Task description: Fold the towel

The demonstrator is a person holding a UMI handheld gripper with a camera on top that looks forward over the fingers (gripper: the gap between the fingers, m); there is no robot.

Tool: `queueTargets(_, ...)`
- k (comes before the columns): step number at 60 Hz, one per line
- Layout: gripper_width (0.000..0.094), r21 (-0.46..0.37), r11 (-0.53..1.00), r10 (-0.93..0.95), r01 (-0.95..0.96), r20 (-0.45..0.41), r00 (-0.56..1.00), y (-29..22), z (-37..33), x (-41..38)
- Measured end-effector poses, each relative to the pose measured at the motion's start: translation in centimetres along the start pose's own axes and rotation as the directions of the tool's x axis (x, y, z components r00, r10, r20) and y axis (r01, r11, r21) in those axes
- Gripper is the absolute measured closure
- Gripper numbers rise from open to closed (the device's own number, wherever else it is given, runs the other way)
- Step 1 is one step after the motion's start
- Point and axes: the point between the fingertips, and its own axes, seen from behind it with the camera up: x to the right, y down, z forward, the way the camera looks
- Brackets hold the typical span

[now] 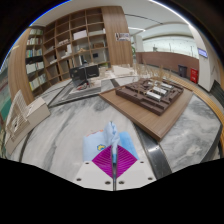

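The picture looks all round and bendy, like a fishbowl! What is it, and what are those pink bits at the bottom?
A person carries a hand tool, a gripper, with a wide camera riding on it. That bends the view. The pink bits are pads on its two fingers. The fingers are pinching a light blue towel, which sticks up between them. Beyond them is a marble-look table with a wooden board carrying a dark tray of small things. Far behind stand bookshelves.
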Motion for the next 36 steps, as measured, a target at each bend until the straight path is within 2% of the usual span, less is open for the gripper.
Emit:
queueTargets(4, 0.0917, -0.025, 1.0, 0.008, -0.008, 0.005, 1.0, 1.2, 0.8, 1.2)
queueTargets(12, 0.0902, -0.016, 1.0, -0.002, 0.002, 0.026, 1.0, 1.0, 0.9, 1.4)
queueTargets(14, 0.0871, -0.015, 1.0, -0.007, 0.007, 0.017, 1.0, 0.8, 0.8, 1.6)
queueTargets(16, 0.0781, -0.016, 1.0, -0.014, 0.014, 0.008, 1.0, 0.4, 0.3, 1.6)
queueTargets(17, 0.0663, -0.015, 1.0, -0.018, 0.018, -0.003, 1.0, 0.3, 0.2, 1.9)
queueTargets(20, 0.0393, -0.024, 0.999, -0.04, 0.039, -0.029, 0.999, 0.2, -0.4, 2.6)
queueTargets(23, 0.0111, -0.029, 0.998, -0.058, 0.058, -0.017, 0.998, 0.1, -1.4, 2.4)
queueTargets(24, 0.006, -0.025, 0.998, -0.061, 0.06, -0.013, 0.998, -0.1, -1.8, 2.3)
queueTargets(28, 0.0115, 0.0, 0.997, -0.081, 0.081, 0.001, 0.997, -0.7, -3.9, 1.8)
queueTargets(36, 0.0101, 0.048, 0.99, -0.136, 0.135, 0.007, 0.991, -1.3, -9.5, 0.5)
